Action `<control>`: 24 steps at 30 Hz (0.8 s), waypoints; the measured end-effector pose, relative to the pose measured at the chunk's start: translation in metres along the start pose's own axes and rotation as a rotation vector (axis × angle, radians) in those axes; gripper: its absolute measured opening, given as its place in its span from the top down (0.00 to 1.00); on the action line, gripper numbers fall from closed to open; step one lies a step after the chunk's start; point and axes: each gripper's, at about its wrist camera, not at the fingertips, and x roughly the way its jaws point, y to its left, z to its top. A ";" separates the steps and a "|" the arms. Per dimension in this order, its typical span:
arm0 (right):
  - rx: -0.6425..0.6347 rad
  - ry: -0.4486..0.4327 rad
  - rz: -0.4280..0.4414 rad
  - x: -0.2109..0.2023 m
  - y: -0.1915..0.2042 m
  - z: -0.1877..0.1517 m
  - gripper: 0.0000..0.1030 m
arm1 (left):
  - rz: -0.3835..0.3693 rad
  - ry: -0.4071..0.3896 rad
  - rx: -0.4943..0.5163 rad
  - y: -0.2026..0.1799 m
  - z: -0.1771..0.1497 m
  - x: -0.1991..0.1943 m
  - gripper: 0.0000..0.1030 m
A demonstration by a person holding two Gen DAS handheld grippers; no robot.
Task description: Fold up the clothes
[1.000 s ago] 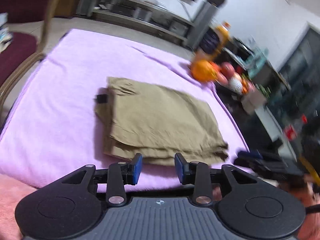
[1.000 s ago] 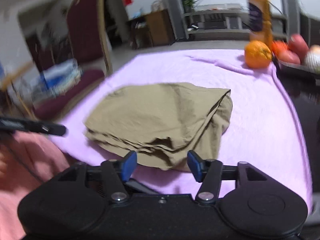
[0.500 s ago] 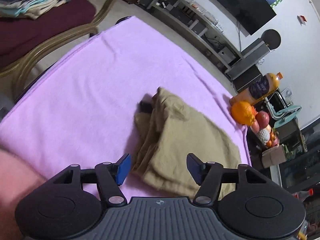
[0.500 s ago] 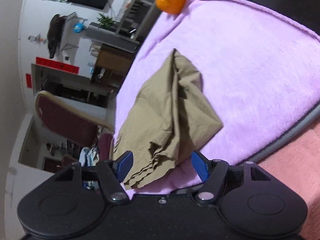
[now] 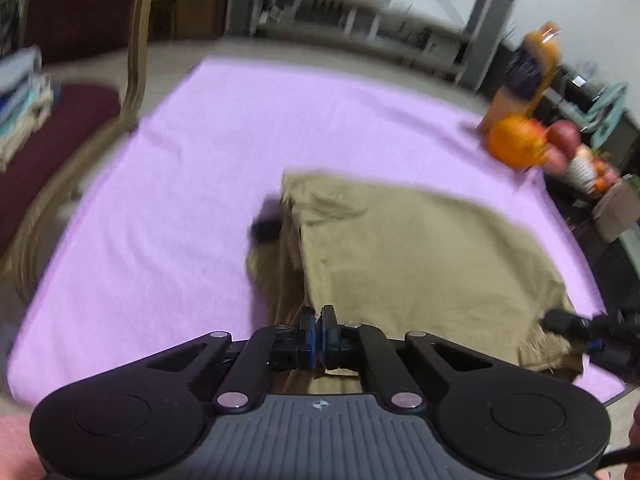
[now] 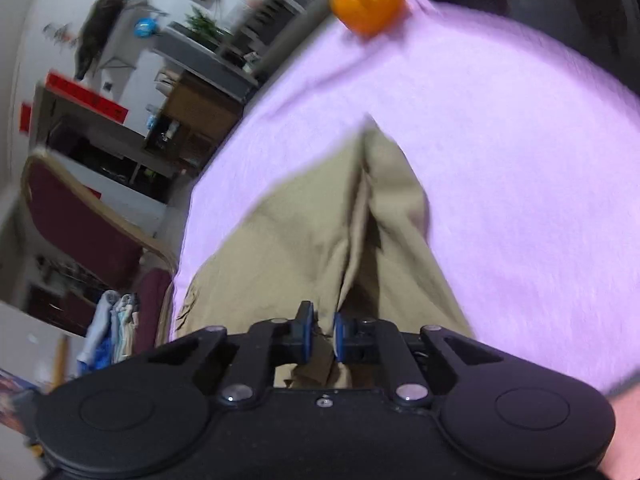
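Both grippers, open half a second ago, have now closed: the left gripper and the right gripper each pinch a near edge of the one folded khaki cloth garment lying on the single lilac fleece blanket.

Orange at 2 o'clock motion-blurred; shelves at 12 smeared; khaki garment near edge hidden behind right claw.

We see orange at far corner of purple blanket, juice bottle behind, maroon chair beside.
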 end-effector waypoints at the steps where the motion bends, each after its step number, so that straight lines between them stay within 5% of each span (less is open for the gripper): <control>1: -0.074 -0.032 -0.009 -0.006 0.011 0.001 0.92 | -0.007 -0.025 0.010 -0.001 -0.001 -0.007 0.99; 5: -0.336 -0.078 -0.115 -0.016 0.036 -0.005 0.92 | 0.047 0.101 0.016 -0.006 -0.015 0.015 0.97; 9: -0.188 0.069 -0.150 0.016 -0.011 -0.016 0.91 | 0.105 0.135 0.078 -0.014 -0.022 0.025 0.94; 12: -0.128 0.075 -0.131 0.010 -0.024 -0.018 0.86 | 0.116 0.127 0.108 -0.015 -0.025 0.021 0.90; 15: -0.108 0.038 -0.144 -0.008 -0.023 -0.014 0.76 | 0.111 0.096 0.065 -0.007 -0.024 0.003 0.84; 19: -0.091 -0.050 -0.119 -0.035 -0.016 -0.008 0.60 | 0.099 -0.046 -0.022 0.005 -0.015 -0.030 0.84; 24: -0.082 -0.132 -0.066 -0.034 -0.005 0.006 0.62 | 0.102 -0.016 -0.016 -0.006 0.005 -0.010 0.86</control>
